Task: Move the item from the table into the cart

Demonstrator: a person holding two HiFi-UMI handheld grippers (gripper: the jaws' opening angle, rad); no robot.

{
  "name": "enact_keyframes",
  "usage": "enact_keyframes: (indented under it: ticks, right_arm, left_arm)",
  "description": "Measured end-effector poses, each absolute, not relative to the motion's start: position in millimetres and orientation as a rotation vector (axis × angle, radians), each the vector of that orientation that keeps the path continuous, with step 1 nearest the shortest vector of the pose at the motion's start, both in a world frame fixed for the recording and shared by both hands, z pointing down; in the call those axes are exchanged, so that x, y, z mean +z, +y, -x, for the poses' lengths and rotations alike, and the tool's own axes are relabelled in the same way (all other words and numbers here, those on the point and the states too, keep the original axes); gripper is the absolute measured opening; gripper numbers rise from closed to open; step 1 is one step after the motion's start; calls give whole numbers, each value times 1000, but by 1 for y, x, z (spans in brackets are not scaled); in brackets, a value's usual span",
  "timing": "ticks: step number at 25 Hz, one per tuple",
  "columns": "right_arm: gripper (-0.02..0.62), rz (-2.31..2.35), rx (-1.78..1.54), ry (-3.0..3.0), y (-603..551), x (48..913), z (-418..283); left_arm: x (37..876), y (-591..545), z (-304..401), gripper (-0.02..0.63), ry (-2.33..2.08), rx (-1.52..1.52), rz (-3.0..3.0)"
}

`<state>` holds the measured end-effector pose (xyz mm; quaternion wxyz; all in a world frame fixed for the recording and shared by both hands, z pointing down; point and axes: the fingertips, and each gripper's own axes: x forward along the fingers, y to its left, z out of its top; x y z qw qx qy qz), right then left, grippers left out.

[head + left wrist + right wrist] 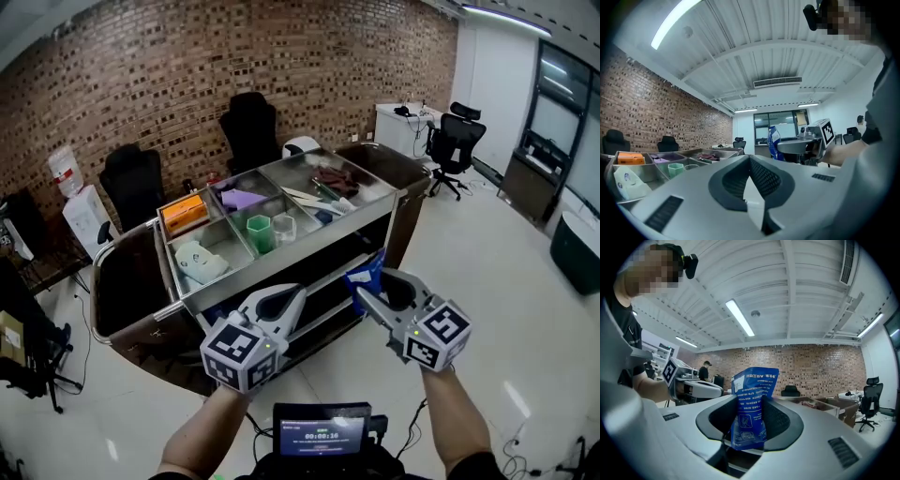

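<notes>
A blue printed pouch (366,275) stands upright between the jaws of my right gripper (372,292), which is shut on its lower part (751,420); the pouch's top (754,385) sticks up above the jaws. I hold it in the air just in front of the steel cart (234,281), near the cart's front edge. My left gripper (292,296) is shut with nothing in it (749,164), level with the right one and to its left. In the left gripper view, the pouch (774,140) shows at the right.
The cart's top bins hold an orange box (183,213), a purple item (242,199), a green cup (260,232), a clear cup (284,228), a white bag (199,262) and a dark red cloth (335,180). Black office chairs (250,127) stand behind the cart. A small screen (322,433) sits below my arms.
</notes>
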<state>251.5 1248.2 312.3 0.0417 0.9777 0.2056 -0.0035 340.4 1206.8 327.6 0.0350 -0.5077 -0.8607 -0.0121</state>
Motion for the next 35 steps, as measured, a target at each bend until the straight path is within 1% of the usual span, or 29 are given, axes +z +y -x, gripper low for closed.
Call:
enact_keyframes:
  ticks: [7, 11, 15, 19, 26, 30, 35]
  right_arm:
    - [147, -2986, 37, 459, 1333, 308, -242]
    - [147, -2982, 41, 368, 1373, 307, -255]
    - [147, -2977, 16, 324, 1407, 295, -278]
    - [147, -3015, -13, 298, 1441, 283, -310]
    - [147, -3005, 102, 251, 1504, 280, -365]
    - [147, -2987, 179, 199, 1540, 273, -386]
    - [147, -2979, 295, 62, 1605, 289, -416]
  left_arm:
    - [324, 1275, -331, 0, -2590, -13, 1702]
    - [327, 1310, -337, 0, -2557, -6, 1747]
    - [322, 1339, -352, 0, -2554, 7, 1760]
    - [319, 1361, -382, 0, -2502, 60, 1766]
    - [316, 1397, -424, 0, -2500, 45, 1811]
    - [311, 1420, -433, 0, -2492, 35, 1827]
    - [329, 1468, -435, 0, -2449, 6, 1873]
